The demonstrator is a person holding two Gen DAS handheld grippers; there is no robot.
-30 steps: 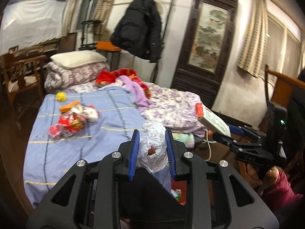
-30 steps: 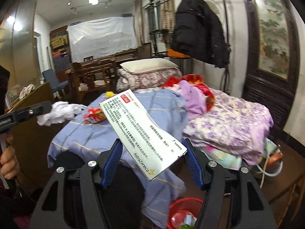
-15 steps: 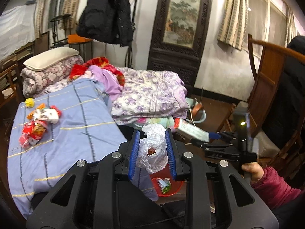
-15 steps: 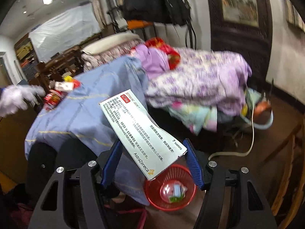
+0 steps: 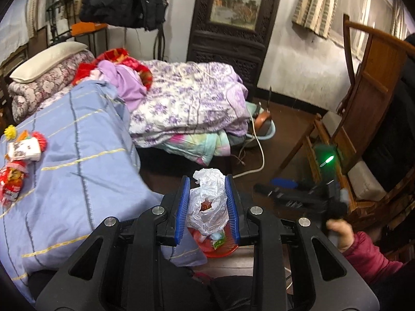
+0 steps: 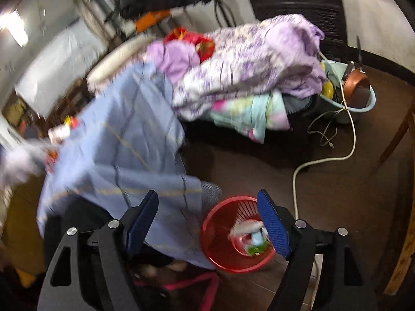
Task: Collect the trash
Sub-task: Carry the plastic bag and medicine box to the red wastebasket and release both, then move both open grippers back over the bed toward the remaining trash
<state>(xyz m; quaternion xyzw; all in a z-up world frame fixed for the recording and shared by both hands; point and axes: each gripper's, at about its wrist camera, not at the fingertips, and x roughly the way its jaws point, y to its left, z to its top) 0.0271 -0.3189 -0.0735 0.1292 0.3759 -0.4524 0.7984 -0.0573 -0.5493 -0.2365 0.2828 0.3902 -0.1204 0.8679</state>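
Observation:
My left gripper (image 5: pixel 207 178) is shut on a crumpled clear plastic bag (image 5: pixel 207 202) with something reddish-brown inside. It hangs right above the red basket (image 5: pixel 223 248) on the floor. In the right wrist view my right gripper (image 6: pixel 207 194) hovers over that red basket (image 6: pixel 220 235); its jaws are opening and nothing is between them. A blurred white box (image 6: pixel 246 226) lies in the basket on other litter. Red snack wrappers (image 5: pixel 11 181) and a small white pack (image 5: pixel 24 150) lie on the bed's blue blanket (image 5: pixel 77 168).
A purple floral quilt (image 5: pixel 186 103) is heaped on the bed. A white cable (image 6: pixel 298 171) runs over the dark floor to a blue basin (image 6: pixel 363 103) holding a copper pot. A wooden chair (image 5: pixel 368 77) stands on the right. A hand in a magenta sleeve (image 5: pixel 368 256) holds the right gripper.
Both grippers swung from the bed down to the red basket. The white box left the right gripper and now lies in the basket; the right jaws stand wider. The left keeps its bag.

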